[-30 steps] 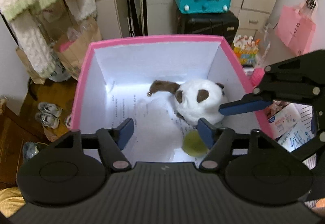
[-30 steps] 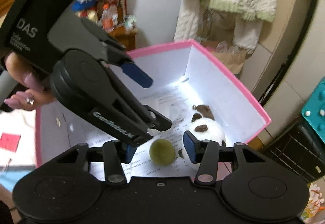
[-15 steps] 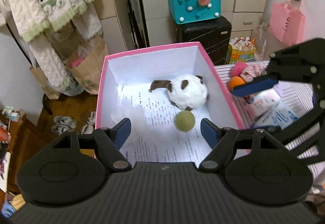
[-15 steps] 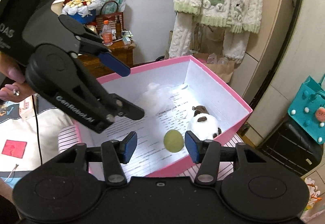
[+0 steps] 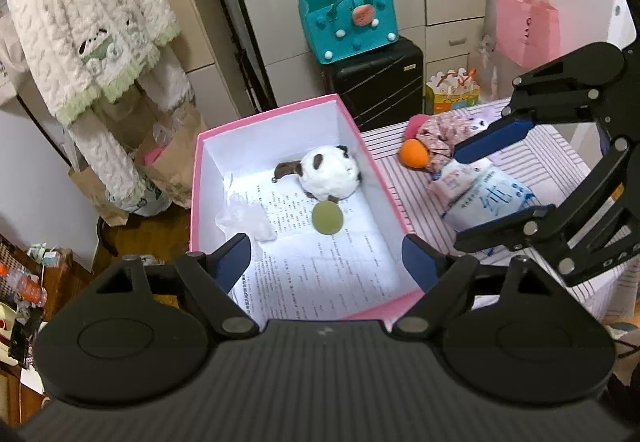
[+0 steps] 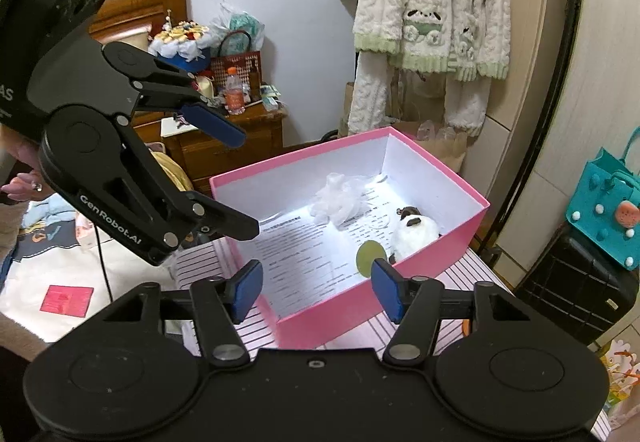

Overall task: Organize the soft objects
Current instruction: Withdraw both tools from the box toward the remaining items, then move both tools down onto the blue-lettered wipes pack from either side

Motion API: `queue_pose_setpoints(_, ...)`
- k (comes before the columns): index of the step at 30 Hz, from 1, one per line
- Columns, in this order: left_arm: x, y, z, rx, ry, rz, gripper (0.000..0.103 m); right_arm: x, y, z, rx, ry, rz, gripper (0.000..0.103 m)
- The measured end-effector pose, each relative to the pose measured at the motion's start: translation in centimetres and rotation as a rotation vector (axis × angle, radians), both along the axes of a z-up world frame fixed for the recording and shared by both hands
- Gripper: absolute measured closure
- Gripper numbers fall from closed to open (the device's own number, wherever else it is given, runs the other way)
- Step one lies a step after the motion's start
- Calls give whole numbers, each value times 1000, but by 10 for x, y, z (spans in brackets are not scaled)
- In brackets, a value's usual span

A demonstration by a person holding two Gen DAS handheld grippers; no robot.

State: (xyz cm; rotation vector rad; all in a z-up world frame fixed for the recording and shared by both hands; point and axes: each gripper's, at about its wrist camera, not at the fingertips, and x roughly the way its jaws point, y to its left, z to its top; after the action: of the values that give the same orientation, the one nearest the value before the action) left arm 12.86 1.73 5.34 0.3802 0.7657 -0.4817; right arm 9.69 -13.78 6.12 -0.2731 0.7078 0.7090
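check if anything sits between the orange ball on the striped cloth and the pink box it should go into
Nothing visible blocks it. The orange ball lies just outside the pink box's open-topped wall, with only bare striped cloth between them. A floral fabric bundle touches its far side.

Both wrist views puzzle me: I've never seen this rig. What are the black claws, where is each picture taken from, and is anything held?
They are two handheld grippers, each with a camera looking along its own fingers. The left gripper sees the right gripper at the side; the right one's view shows the left. Both are opening, with nothing between the jaws. In the pink box lie a white plush toy, a green ball and crumpled plastic. On the striped cloth wait an orange-nosed doll and a tissue pack.
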Motion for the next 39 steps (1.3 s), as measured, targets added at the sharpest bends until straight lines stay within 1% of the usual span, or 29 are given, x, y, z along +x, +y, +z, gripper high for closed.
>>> queue_pose_setpoints(8, -33, -15, -1, 11, 47, -76, 20, -33, -21, 2, 26, 16, -13, 33)
queue_pose_setpoints(13, -57, -28, -4, 32, 59, -142, 19, -53, -40, -5, 43, 55, -28, 29)
queue_pose_setpoints(18, -77, -43, -11, 53, 60, -197, 18, -71, -59, -20, 31, 100, -66, 27)
queue_pose_setpoints(24, -89, -63, -30, 51, 109, -252, 18, -91, -85, -44, 27, 133, -115, 26)
queue_pose_setpoints(29, -91, -79, -46, 9, 146, -295, 18, -98, -108, -64, 56, 154, -162, 24)
queue_pose_setpoints(35, -78, -97, -64, -77, 192, -305, 18, -98, -132, -87, 84, 137, -209, 21)
queue_pose_setpoints(39, -64, -108, -76, -102, 170, -282, 18, -89, -147, -102, 103, 110, -243, 20)
